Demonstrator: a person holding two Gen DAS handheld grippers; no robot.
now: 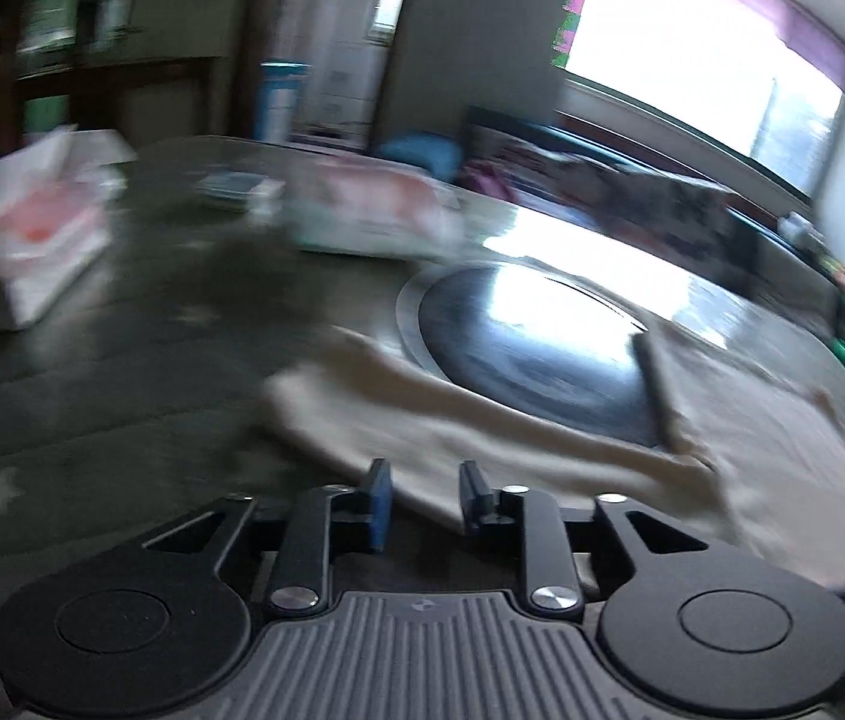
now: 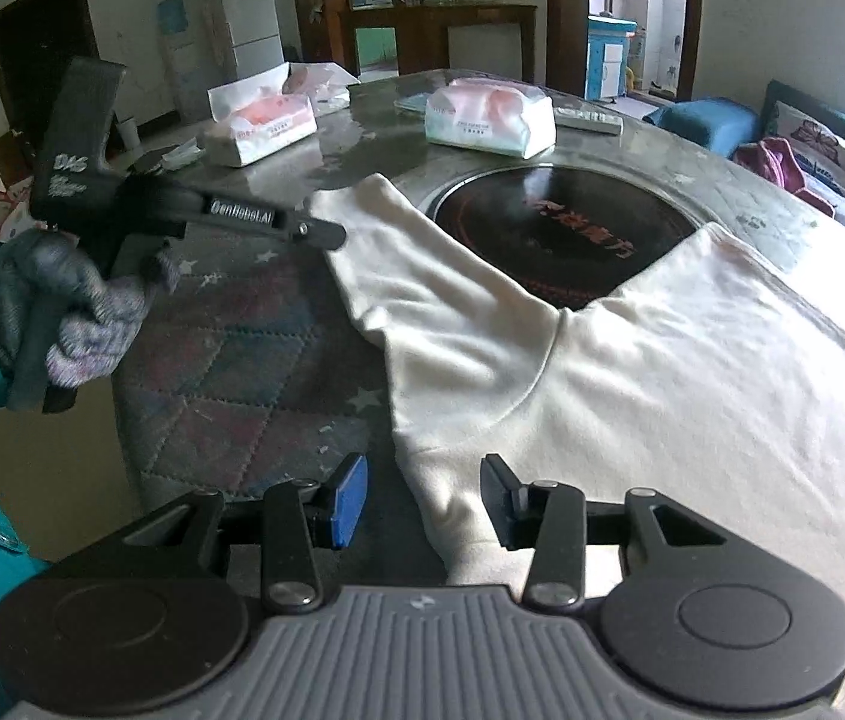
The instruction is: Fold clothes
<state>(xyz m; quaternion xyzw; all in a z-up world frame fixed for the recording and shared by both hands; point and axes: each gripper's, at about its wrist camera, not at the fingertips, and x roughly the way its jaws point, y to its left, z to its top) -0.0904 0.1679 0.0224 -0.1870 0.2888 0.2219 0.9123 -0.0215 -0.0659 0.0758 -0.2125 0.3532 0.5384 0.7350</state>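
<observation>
The right hand-held gripper [image 2: 422, 501] hovers low at the near edge of the table [image 2: 254, 360], its jaws apart around a sleeve of a cream-white long-sleeved top [image 2: 692, 372], not closed on the cloth. The garment lies spread flat across the right of the table, its other sleeve [image 2: 422, 276] stretched toward the far left over a dark round hotplate [image 2: 560, 222] set into the tabletop. To the left, a gloved hand [image 2: 80, 312] in a teal sleeve grips the left hand-held gripper [image 2: 326, 235] just above that far sleeve; its own camera, badly blurred, shows its jaws apart [image 1: 425, 501] with the pale cloth [image 1: 482, 438] beneath, apparently holding nothing. Beyond the hotplate sit two tissue packs [image 2: 491, 117] [image 2: 269, 129] and a remote control [image 2: 590, 118]. Farther back stand a wooden cabinet [image 2: 434, 30] and a white refrigerator [image 2: 248, 18].
</observation>
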